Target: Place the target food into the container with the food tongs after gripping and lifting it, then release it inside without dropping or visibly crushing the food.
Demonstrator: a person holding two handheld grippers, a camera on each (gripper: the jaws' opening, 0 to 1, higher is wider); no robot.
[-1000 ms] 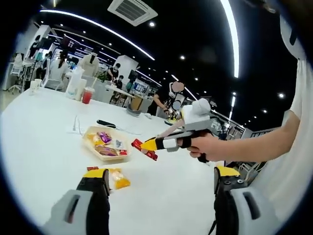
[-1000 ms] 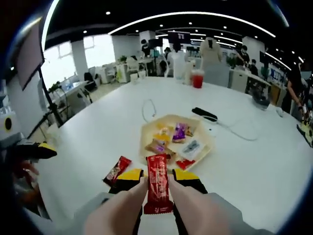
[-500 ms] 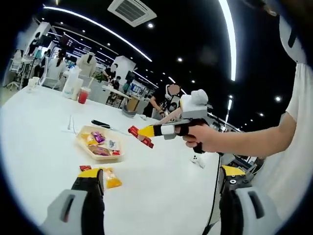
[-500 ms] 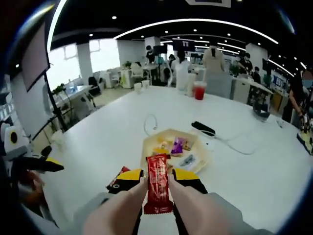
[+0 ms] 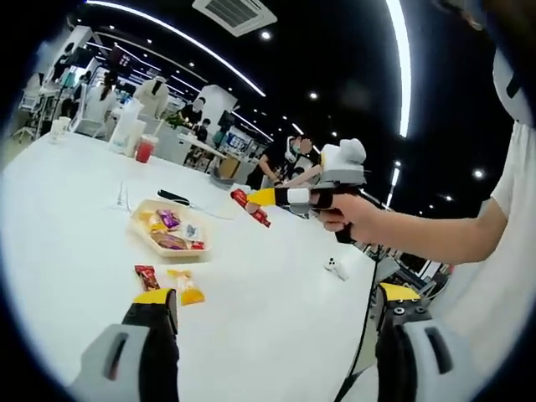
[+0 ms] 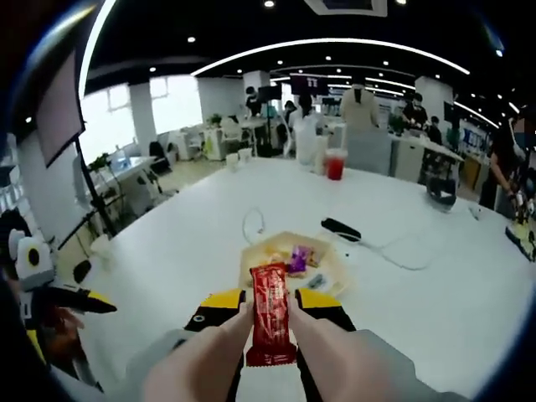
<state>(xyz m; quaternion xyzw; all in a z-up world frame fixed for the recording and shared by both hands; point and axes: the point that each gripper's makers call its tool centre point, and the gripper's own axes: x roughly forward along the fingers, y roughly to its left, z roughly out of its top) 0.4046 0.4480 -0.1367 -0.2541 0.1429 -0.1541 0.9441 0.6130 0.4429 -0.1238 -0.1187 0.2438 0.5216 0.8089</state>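
Note:
My right gripper (image 6: 270, 306) is shut on a red snack bar (image 6: 270, 322), clamped between two beige tong arms high above the table. Below and beyond it lies the pale tray (image 6: 251, 256) with several wrapped snacks. In the left gripper view a hand holds that right gripper (image 5: 251, 201) in the air, the red snack bar (image 5: 252, 208) at its tip, to the right of and above the tray (image 5: 138, 228). My left gripper (image 5: 272, 303) stands open near the table edge. A red snack (image 5: 146, 276) and an orange snack (image 5: 186, 287) lie on the table before it.
The white table (image 6: 435, 285) carries a black remote-shaped object (image 6: 339, 227), a white cable (image 6: 249, 223) and a red drink cup (image 6: 335, 164) at the far side. A small white item (image 5: 332, 266) lies right of the tray. People stand at desks behind.
The right gripper has risen with the red snack bar and now hangs higher over the table. Both views have shifted with the hands; the tray looks smaller and farther.

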